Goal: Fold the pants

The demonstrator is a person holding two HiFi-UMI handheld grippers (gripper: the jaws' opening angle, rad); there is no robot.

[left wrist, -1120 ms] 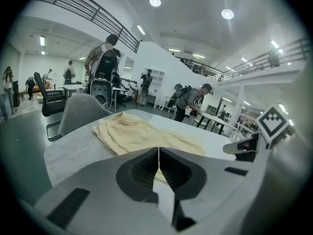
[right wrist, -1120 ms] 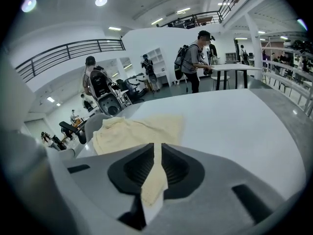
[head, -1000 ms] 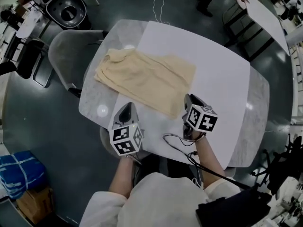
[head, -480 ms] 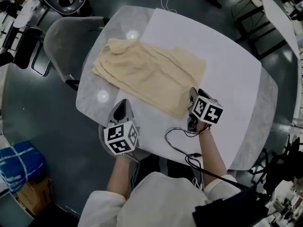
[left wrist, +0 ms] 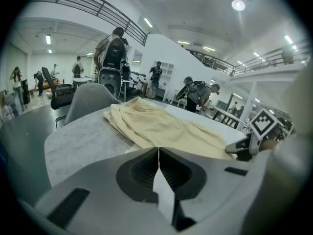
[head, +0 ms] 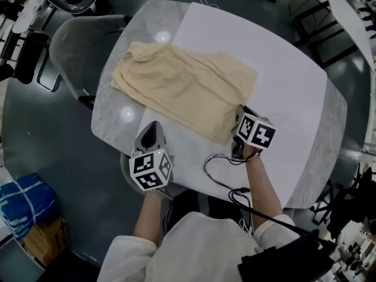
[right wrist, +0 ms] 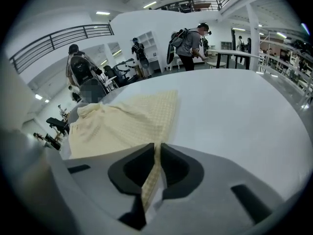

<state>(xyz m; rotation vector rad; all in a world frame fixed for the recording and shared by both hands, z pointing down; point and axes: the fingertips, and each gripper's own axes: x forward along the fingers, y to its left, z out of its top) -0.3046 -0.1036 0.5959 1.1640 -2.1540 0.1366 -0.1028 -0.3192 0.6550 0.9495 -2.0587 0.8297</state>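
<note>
**Right claw takes the near corner of the pants**

At the near left edge of the bench [head: 108, 125], the left claw [head: 151, 128] has its jaws pressed together with nothing between them. It is near the pants [head: 182, 90] but apart from them. At the near right, the right claw [head: 238, 116] points down at the near right corner of the pants. Its jaws are closing, and the yellow cloth is pinched between them. The pants lie flat, from the middle of the bench towards the far left. A grey chair [head: 79, 49] stands beyond the far left edge.
</note>
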